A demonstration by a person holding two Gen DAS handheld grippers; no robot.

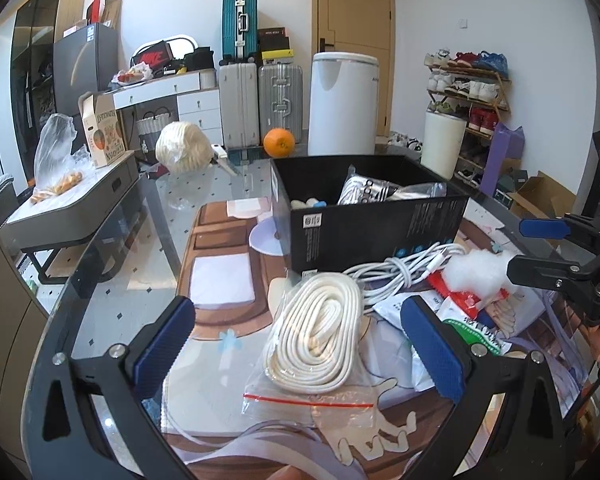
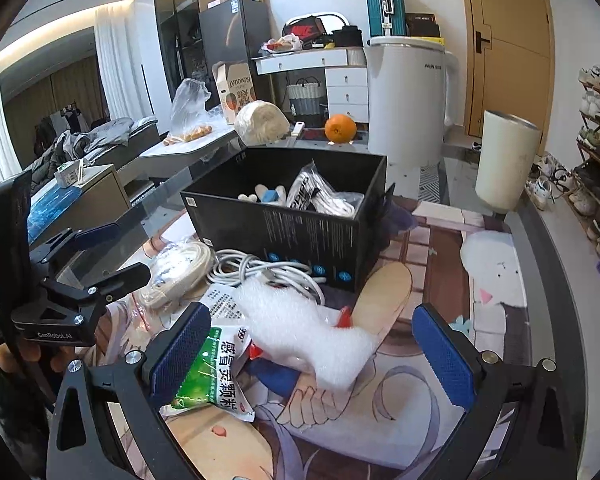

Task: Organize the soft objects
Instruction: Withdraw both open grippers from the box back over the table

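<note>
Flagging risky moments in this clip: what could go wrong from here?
The bagged rope sits between the open left gripper; closing may catch only the slippery plastic, so it could slide out. The white foam sheet lies across the green packet and beside the white cable; the open right gripper might drag those along.

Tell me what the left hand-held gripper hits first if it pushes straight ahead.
Probably the bagged coil of white rope, lying right between the open left hand-held gripper pads; the black box stands behind it. Depth is uncertain.

"GenRobot.AI" on left gripper (image 2: 112, 250); "999" (red) on green sachet (image 2: 210, 376).
</note>
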